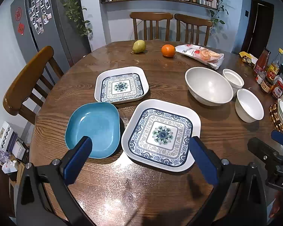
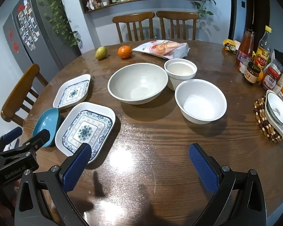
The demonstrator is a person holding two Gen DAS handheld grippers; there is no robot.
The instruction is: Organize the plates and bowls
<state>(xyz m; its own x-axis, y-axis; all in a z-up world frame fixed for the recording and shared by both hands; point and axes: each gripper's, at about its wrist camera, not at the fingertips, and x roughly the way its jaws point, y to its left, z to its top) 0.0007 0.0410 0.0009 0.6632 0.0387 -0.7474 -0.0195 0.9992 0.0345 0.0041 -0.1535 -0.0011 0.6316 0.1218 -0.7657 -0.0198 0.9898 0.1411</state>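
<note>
A round wooden table is seen from both wrist cameras. The left gripper is held above the near edge of the table with its jaws spread wide and nothing between them. The right gripper is likewise released, its blue pads well apart over bare tabletop.

Three plates are grouped on the left half of the table. A blue plate is placed nearest the left edge. Just beside it, on its right, a large patterned square plate is set flat. Behind these two, a smaller patterned square plate is set; whether it touches the blue plate cannot be told.

Three bowls are grouped to the right of the plates. A large grey bowl is positioned at the middle of the table. A small white cup-shaped bowl is found just behind and to its right, and a white bowl is placed in front of that one, close beside it. All three are upright and appear empty.

At the far side a pear, an orange and a sealed food packet are noted. Sauce bottles and jars are lined along the right edge, near a further patterned dish resting on a beaded trivet.
</note>
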